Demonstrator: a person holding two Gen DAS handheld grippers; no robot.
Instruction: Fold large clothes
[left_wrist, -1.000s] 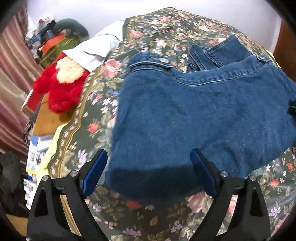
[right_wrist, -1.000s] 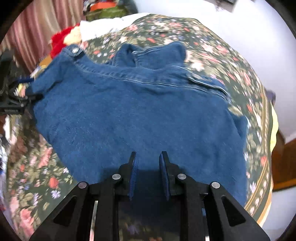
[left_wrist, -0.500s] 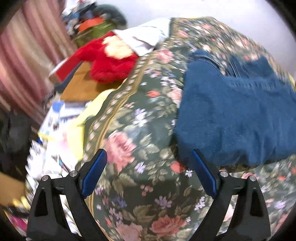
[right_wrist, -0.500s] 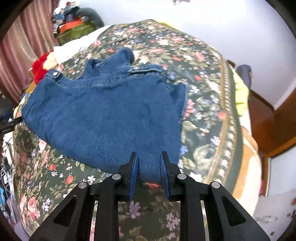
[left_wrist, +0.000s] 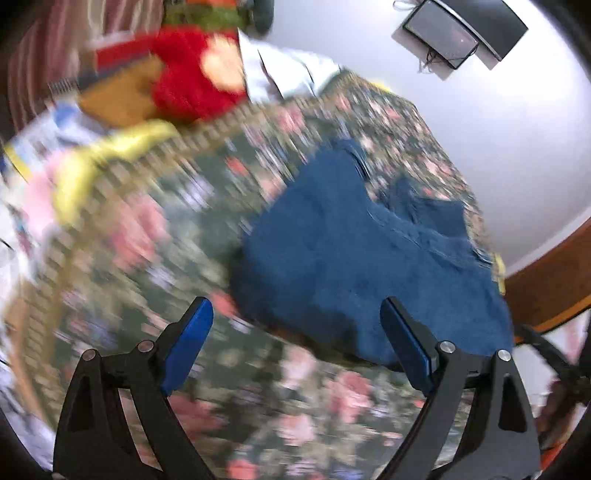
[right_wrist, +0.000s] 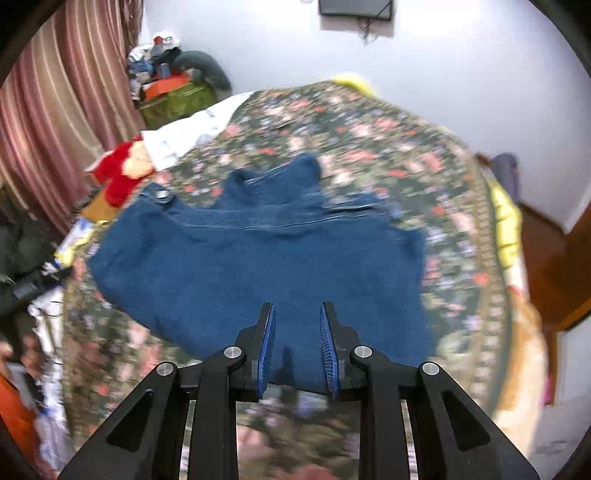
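Note:
A folded blue denim garment (right_wrist: 266, 266) lies flat on the floral bedspread (right_wrist: 388, 147), collar and buttoned tab toward the far side. It also shows in the left wrist view (left_wrist: 362, 266), blurred by motion. My left gripper (left_wrist: 295, 339) is wide open and empty, raised above the garment's near left edge. My right gripper (right_wrist: 297, 347) has a narrow gap between its blue pads, holds nothing, and hovers above the garment's near hem.
A red plush toy (right_wrist: 118, 173) and white cloth (right_wrist: 192, 129) lie at the bed's far left. Striped curtains (right_wrist: 55, 122) and clutter stand left. A yellow sheet edge (right_wrist: 506, 229) and wooden floor are right. A wall screen (left_wrist: 454, 33) hangs above.
Both grippers have pulled back and up from the garment. The left view swung left, then back toward the denim. The garment lies still, released.

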